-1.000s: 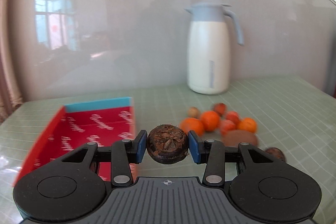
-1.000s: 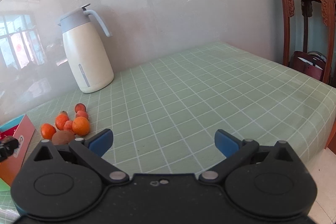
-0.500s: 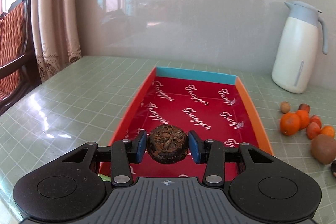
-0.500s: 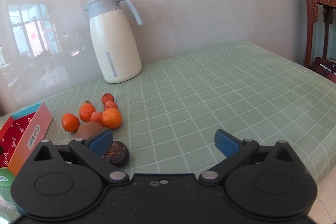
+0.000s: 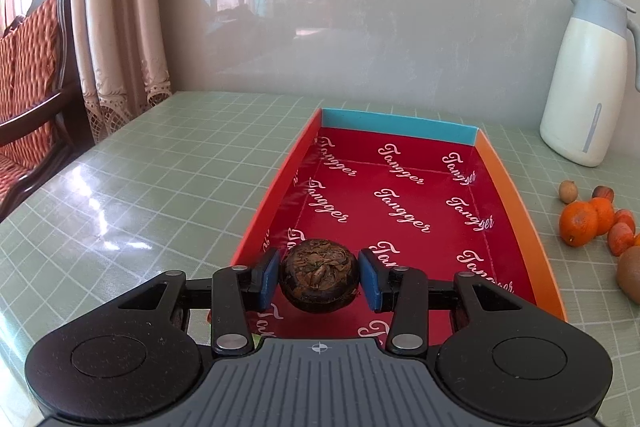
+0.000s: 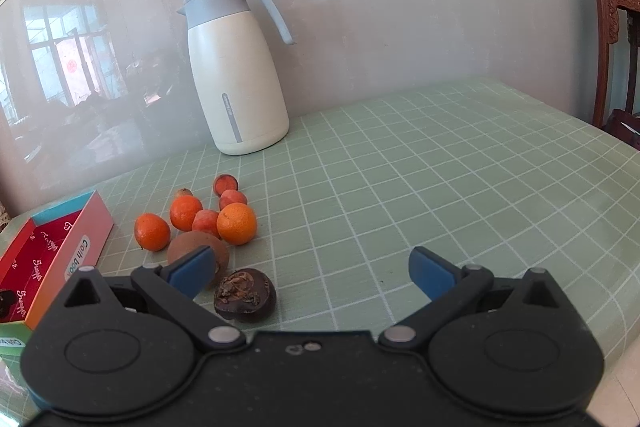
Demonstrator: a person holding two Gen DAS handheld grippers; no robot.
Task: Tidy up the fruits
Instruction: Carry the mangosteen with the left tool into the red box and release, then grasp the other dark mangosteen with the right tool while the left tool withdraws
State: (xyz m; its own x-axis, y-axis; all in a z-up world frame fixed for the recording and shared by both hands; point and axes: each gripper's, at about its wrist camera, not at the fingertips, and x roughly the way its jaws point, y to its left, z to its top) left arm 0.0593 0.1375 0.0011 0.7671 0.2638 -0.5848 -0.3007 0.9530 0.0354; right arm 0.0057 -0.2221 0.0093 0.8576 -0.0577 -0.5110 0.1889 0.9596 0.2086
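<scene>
My left gripper [image 5: 319, 277] is shut on a dark brown wrinkled fruit [image 5: 318, 273], held over the near end of the red box [image 5: 400, 187] with white lettering. In the right wrist view my right gripper [image 6: 312, 269] stands open above the table. A second dark brown fruit [image 6: 245, 293] lies just in front of its left finger. Behind that lie a brown kiwi [image 6: 188, 249], three oranges [image 6: 236, 223] and small reddish fruits [image 6: 226, 183]. The red box [image 6: 36, 255] shows at the left edge there too.
A white jug with a grey lid [image 6: 236, 75] stands by the wall behind the fruit pile. The table wears a green checked cloth [image 6: 440, 167]. A wooden chair with an orange cushion [image 5: 28, 75] and curtains stand left of the table, a dark wooden stand [image 6: 616, 39] at the right.
The left gripper swung left with its dark fruit, from facing the jug to over the red box. The right gripper turned toward the fruit pile, bringing the second dark fruit into view.
</scene>
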